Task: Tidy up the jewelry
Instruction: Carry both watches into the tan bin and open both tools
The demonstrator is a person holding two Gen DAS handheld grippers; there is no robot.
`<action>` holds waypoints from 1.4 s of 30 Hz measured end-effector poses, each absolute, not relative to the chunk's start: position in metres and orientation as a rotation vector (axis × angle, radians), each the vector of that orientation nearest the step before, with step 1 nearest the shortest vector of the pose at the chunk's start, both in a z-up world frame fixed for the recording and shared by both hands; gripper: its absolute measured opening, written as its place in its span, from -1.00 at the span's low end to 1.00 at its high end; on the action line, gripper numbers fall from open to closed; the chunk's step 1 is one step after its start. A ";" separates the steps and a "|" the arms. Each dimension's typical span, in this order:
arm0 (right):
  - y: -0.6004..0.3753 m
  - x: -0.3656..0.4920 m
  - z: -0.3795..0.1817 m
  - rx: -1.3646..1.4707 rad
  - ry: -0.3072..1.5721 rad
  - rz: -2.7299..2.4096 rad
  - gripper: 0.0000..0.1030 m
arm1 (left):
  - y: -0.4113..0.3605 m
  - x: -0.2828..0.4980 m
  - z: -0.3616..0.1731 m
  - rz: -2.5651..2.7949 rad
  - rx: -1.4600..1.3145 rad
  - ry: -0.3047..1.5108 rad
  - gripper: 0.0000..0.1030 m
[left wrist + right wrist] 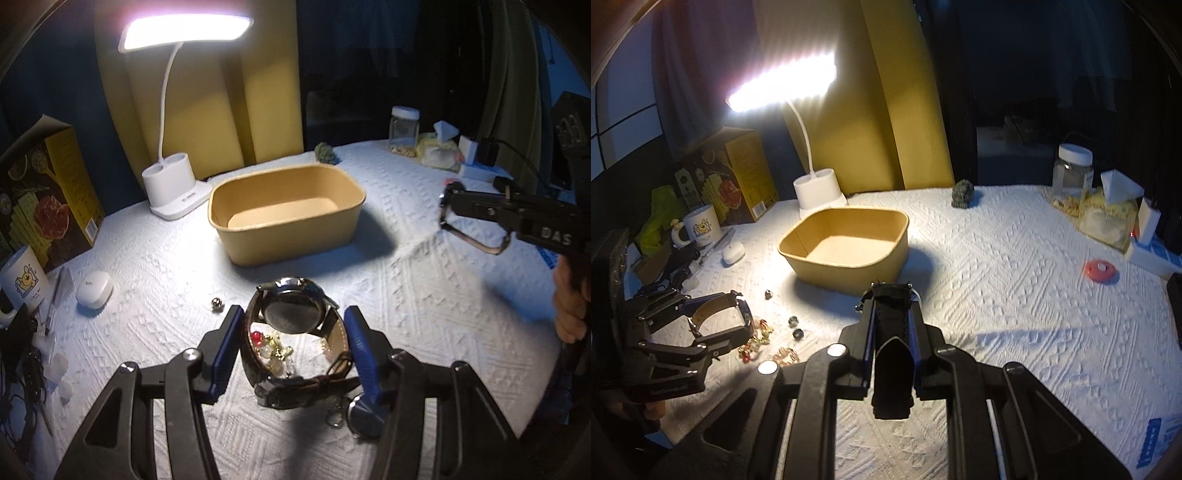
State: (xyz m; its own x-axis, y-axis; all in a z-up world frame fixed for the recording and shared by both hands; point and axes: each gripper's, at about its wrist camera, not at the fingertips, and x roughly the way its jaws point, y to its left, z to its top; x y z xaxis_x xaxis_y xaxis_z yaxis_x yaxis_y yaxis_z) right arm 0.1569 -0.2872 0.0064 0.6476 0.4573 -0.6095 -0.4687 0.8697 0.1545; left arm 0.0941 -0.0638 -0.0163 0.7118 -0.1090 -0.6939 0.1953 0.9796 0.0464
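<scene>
My left gripper point(293, 321) is shut on a brown-strap watch point(295, 314), its blue pads against the strap loop, held just above the white cloth; it also shows in the right wrist view point(720, 321). My right gripper point(891, 295) is shut on a black watch point(892, 332) and holds it near the tan box's front; it also shows in the left wrist view point(448, 210). The tan box point(288, 214) point(849, 251) stands empty mid-table. Beaded jewelry point(275, 349) point(757, 338) lies under the left gripper. Small metal beads point(215, 304) point(796, 326) lie nearby.
A white desk lamp point(173, 188) stands behind the box. A printed carton point(48, 199), mug point(24, 284) and white earbud case point(94, 293) sit at left. A jar point(1071, 177), tissue pack point(1108, 214) and red disc point(1100, 269) sit at right. A keyring point(360, 413) lies near.
</scene>
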 end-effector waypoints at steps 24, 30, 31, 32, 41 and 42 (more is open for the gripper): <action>-0.233 0.228 0.035 -0.084 0.643 0.576 -0.72 | -0.043 0.170 0.042 -0.189 0.103 0.604 0.08; -0.217 0.254 0.018 -0.091 0.687 0.588 -0.72 | -0.030 0.203 0.021 -0.207 0.012 0.662 0.10; -0.215 0.258 0.016 -0.091 0.692 0.589 -0.72 | -0.027 0.207 0.018 -0.212 -0.002 0.672 0.11; -0.214 0.261 0.014 -0.091 0.700 0.590 -0.72 | -0.026 0.210 0.015 -0.213 -0.012 0.678 0.11; -0.213 0.270 0.006 -0.079 0.713 0.578 0.12 | -0.020 0.218 0.014 -0.179 -0.023 0.667 0.32; -0.214 0.269 0.006 -0.079 0.711 0.574 0.12 | -0.019 0.217 0.015 -0.177 -0.025 0.665 0.32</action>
